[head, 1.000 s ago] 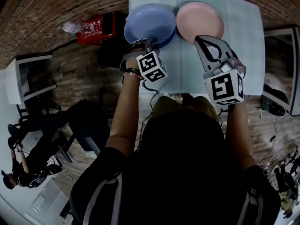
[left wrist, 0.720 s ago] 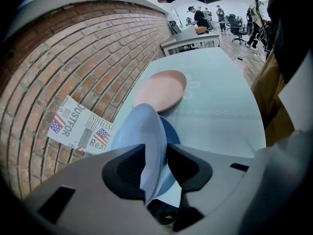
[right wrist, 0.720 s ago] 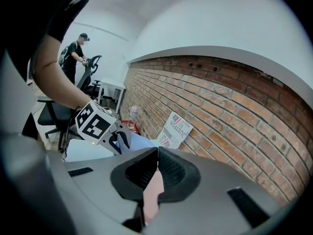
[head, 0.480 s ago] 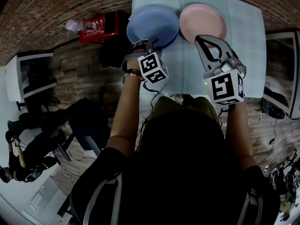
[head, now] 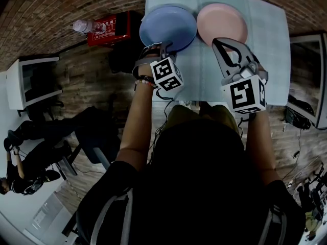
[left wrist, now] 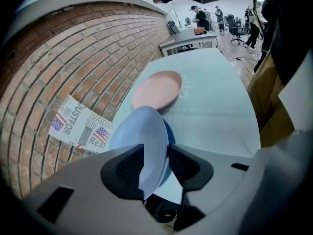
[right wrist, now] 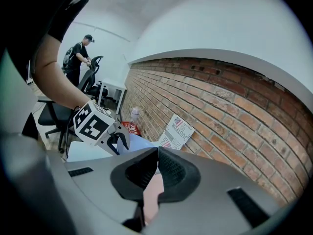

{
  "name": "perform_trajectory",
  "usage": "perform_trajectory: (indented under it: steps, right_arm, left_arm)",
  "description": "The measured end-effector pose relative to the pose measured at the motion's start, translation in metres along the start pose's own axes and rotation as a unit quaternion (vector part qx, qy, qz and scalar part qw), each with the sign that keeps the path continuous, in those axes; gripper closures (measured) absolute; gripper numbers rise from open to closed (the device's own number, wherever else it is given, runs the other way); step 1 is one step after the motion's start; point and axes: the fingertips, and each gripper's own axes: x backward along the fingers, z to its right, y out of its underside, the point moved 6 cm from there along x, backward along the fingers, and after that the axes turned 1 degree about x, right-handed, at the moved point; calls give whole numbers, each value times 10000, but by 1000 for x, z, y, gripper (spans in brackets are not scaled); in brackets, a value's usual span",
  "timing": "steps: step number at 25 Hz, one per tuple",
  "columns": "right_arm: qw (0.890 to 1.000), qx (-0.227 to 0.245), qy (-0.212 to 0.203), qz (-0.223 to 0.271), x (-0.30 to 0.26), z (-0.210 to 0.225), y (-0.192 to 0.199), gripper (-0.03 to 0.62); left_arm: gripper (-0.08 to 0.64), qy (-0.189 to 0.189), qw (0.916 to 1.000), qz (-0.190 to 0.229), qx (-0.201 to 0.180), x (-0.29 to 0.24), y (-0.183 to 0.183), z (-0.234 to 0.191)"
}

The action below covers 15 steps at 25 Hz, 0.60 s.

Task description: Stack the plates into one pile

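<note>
Head view: the left gripper is at the near rim of the blue plate and the right gripper at that of the pink plate, the plates side by side on the worktop. Left gripper view: the jaws have just been opening and stand apart round the blue plate's rim; it lies on a dark plate. We judge a skewed withdrawal could drag it off. Right gripper view: the jaws are clamped on the pink plate's rim. We expect this thin edge grip may let it tilt and slip.
</note>
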Motion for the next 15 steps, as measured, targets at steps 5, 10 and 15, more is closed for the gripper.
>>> perform_trajectory:
  steps: [5,10,15]
  right_arm:
    - [10000,72,8,9,3,-4,-6,557]
    - [9999,102,33,37,8,-10,-12,557]
    - [9999,118,53,67,13,-19,-18,557]
  left_arm:
    - [391,-43,10000,17,9,6,3,2]
    - [391,-106,9999,59,29,15,4,4]
    - [391,-172,9998,90,23,23,8,7]
